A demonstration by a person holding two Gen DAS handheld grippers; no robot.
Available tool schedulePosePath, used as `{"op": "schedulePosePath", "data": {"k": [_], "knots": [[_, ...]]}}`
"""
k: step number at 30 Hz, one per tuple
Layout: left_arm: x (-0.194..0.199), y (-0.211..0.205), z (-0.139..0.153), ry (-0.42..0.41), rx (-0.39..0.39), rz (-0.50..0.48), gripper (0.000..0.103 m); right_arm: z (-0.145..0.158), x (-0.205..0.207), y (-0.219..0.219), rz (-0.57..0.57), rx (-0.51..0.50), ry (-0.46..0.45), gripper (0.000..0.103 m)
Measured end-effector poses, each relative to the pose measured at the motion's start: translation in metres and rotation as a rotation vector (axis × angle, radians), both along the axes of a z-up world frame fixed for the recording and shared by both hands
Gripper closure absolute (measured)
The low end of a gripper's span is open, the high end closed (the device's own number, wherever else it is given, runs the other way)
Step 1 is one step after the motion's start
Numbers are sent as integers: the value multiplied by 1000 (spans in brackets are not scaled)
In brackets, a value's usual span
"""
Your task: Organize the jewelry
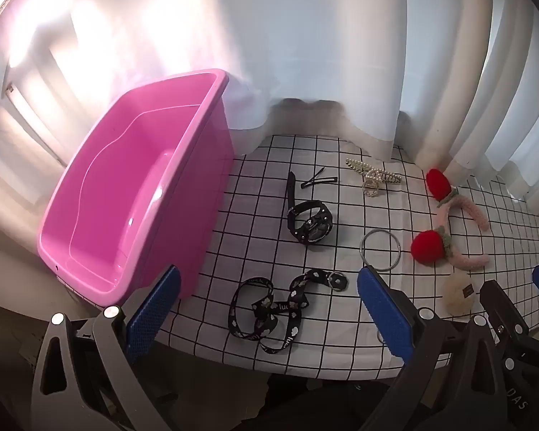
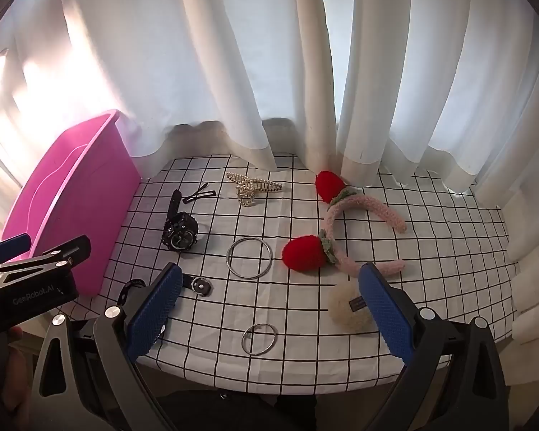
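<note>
The pink bin (image 1: 133,194) stands at nine o'clock on the worktop (image 1: 255,194), long axis running seven to one. The black watch (image 1: 309,224) lies centrally, strap pointing to twelve. Left gripper (image 1: 267,309) and right gripper (image 2: 269,309) hover with fingers spread.

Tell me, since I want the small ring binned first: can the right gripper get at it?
Probably yes: the right gripper is open, and the small ring lies flat on the tablecloth between its fingers, uncovered.
</note>
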State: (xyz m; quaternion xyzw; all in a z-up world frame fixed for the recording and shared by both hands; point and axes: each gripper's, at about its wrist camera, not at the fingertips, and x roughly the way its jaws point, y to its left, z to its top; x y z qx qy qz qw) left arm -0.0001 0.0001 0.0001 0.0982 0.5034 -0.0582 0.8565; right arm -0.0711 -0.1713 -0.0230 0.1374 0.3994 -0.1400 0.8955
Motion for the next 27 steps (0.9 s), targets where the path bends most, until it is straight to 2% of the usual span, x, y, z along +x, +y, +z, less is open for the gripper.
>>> {"op": "schedulePosePath", "data": {"k": [27], "knots": [[-3, -4, -3, 3, -2, -17, 6, 2, -1, 2, -5, -11, -2, 9]]}}
